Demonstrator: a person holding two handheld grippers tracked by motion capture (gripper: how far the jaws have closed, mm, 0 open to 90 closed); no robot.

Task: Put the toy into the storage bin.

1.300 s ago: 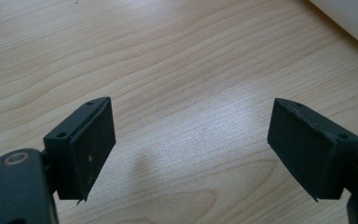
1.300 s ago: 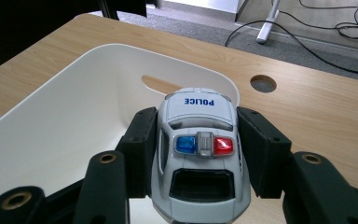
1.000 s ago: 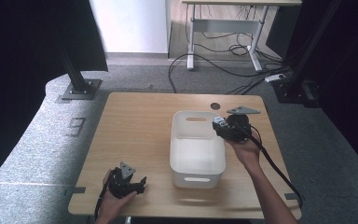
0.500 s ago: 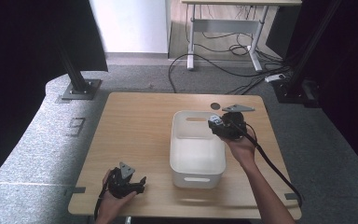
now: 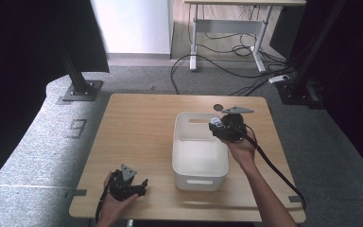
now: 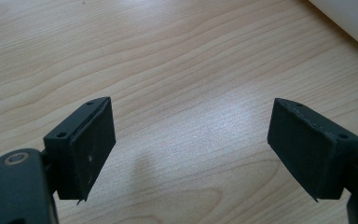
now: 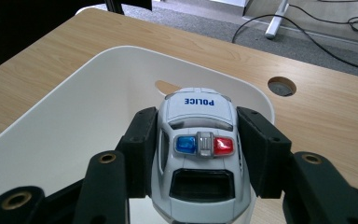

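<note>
A white toy police car (image 7: 198, 149) with blue and red roof lights is clamped between the jaws of my right gripper (image 7: 196, 149). In the high view that gripper (image 5: 216, 126) hangs over the far right rim of a white plastic bin (image 5: 189, 163) standing mid-table. The bin's inside (image 7: 74, 135) looks bare in the right gripper view. My left gripper (image 5: 133, 185) rests low near the table's front left edge, jaws wide apart. Its black pads (image 6: 91, 144) frame only bare wood in the left gripper view.
A round cable hole (image 7: 281, 86) sits in the wooden table (image 5: 137, 123) beyond the bin. A corner of the bin (image 6: 349, 18) shows in the left gripper view. Grey carpet, cables and a desk frame (image 5: 227, 42) lie beyond the table.
My right gripper has carried the police car leftward and inward, from beside the bin's right wall to above its far rim. The left gripper has stayed put.
</note>
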